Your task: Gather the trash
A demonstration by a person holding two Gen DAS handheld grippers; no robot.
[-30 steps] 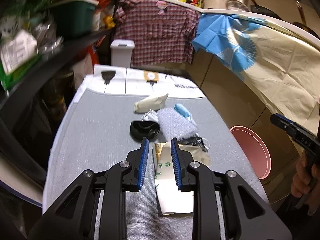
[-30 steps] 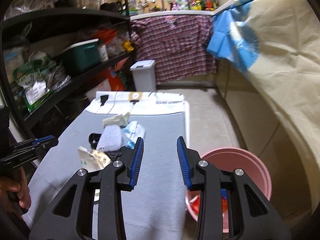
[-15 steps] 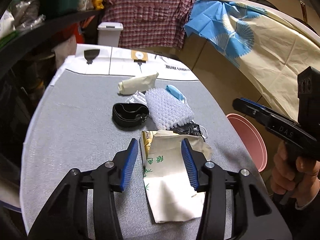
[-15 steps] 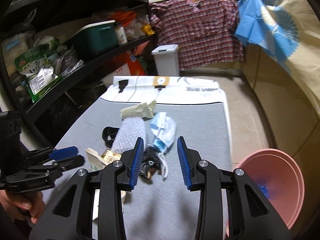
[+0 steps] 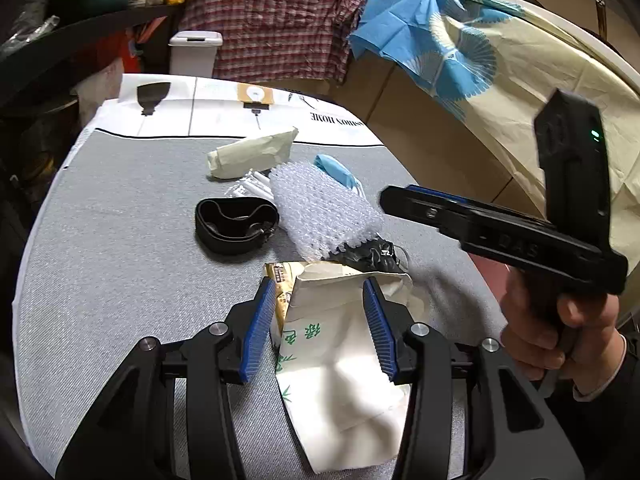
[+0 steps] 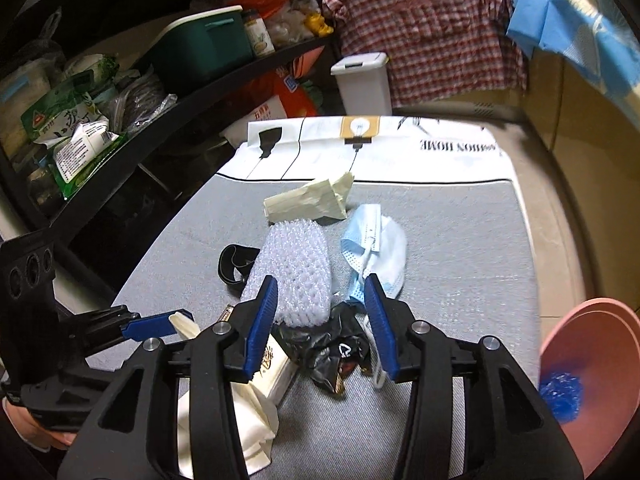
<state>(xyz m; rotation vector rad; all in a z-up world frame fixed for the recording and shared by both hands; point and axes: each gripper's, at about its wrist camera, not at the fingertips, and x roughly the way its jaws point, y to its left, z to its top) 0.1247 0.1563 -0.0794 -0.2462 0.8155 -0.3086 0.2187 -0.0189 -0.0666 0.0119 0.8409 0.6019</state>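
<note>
Left gripper (image 5: 320, 320) at lower centre, jaws wide apart astride a white paper bag (image 5: 340, 376), gripping nothing, right gripper (image 6: 320, 318) likewise spread over black wrapper (image 6: 332, 350), pink basin (image 6: 592, 364) lower right

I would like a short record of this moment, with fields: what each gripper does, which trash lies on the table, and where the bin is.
left gripper: open, jaws on either side of the white paper bag, not closed on it
right gripper: open, above the black wrapper, holding nothing
trash on grey table: bubble wrap, blue face mask, beige folded paper, black strap
bin: pink bucket beside the table on the right, something blue inside
</note>
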